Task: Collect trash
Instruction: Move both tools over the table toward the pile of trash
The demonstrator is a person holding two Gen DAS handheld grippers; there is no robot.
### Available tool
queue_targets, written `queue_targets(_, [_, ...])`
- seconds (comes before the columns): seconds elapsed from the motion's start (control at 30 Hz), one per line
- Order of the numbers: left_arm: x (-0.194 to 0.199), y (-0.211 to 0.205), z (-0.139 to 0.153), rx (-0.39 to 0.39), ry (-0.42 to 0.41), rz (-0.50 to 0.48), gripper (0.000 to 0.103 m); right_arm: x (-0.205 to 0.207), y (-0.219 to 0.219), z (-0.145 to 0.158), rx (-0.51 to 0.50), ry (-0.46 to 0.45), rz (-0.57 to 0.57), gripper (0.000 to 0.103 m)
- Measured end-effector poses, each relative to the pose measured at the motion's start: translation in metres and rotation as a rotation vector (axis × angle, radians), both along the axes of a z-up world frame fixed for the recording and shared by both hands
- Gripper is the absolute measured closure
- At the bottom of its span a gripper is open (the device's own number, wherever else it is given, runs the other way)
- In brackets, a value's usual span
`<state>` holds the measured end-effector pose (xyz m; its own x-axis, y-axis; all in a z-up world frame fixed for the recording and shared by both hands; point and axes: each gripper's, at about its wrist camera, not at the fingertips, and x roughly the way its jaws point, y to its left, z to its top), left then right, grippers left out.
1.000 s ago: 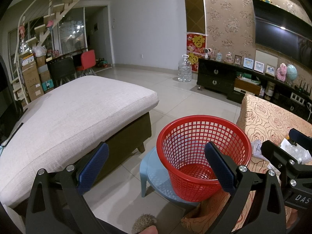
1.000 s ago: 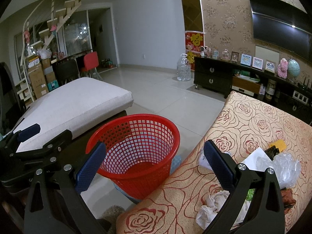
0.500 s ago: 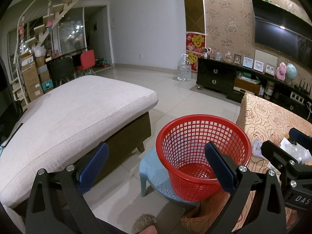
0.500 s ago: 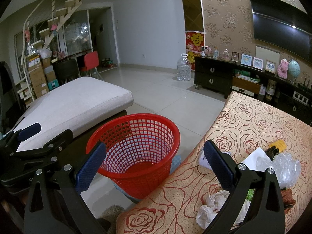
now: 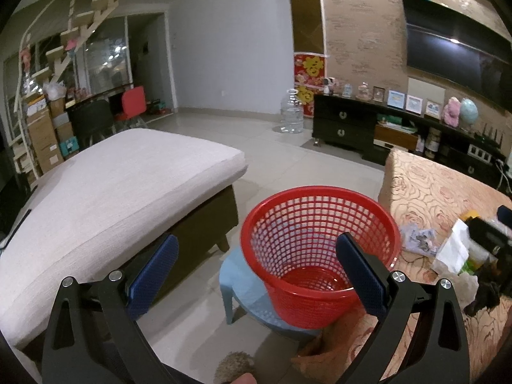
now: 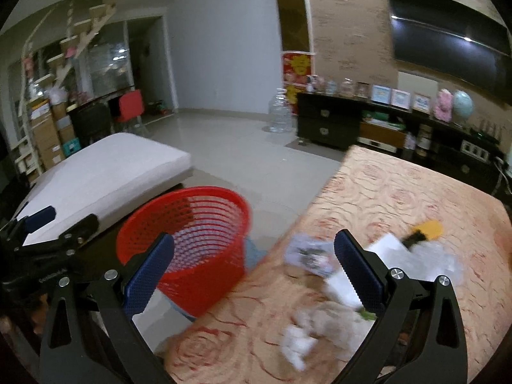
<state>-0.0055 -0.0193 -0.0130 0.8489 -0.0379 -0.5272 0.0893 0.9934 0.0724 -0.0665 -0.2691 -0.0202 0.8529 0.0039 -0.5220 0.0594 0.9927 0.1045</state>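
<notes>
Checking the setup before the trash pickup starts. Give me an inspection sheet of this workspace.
Surface: table with rose-patterned cloth.
Job's things: empty red mesh basket on a blue stool; crumpled tissue, white paper, clear plastic wrap, small printed packet on the cloth.
Clutter: yellow-and-black item, blurred.
Grippers: left gripper open, empty; right gripper open, empty.
Cables: nothing seen.
Surroundings: beige ottoman, TV, water jug.
</notes>
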Motion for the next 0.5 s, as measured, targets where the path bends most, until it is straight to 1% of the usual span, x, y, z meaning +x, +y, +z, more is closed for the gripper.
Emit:
queue_targets(0.23, [-0.007,-0.024,0.001,0.01,0.011,-0.098,0.008,-0.034,-0.068,-0.002,0.036,0.025,-0.167,0.006])
queue_targets(0.37, [-0.009,-0.038,0.002,-0.001,0.042,-0.171,0.008,-0.054,-0.099,-0.008,0.057,0.047,-0.254,0.006])
queue_targets(0.5, [-0.012,-0.062,0.001,0.001,0.07,-0.252,0.008,-0.067,-0.123,-0.012,0.084,0.064,-0.316,0.006])
